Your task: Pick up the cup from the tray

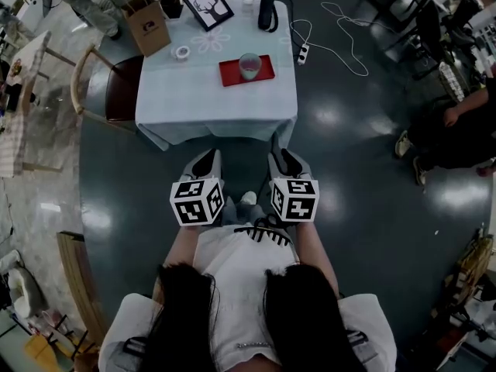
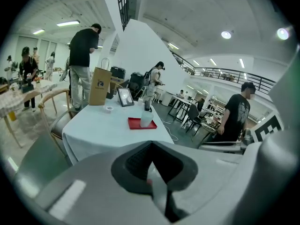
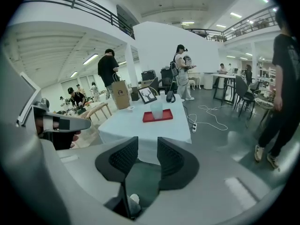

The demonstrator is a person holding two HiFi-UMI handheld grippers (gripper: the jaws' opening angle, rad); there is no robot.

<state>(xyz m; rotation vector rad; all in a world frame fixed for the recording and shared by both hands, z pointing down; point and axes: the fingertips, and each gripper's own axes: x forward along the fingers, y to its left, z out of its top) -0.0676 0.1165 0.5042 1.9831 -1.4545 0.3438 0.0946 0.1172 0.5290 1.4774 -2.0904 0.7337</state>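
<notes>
Red tray, clear cup upright on it: well ahead of both claws. Left claw pressed together, empty; right claw spread, empty. Risk: a pressed-together claw arriving would likely knock the cup over.

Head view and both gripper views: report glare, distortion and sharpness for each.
Head view: bright glare patches on the glossy dark floor, and the edges bow fisheye-style. Left gripper view: round black vignette, a ceiling lamp flares. Right gripper view: same vignette, the cup looks sharp.
</notes>
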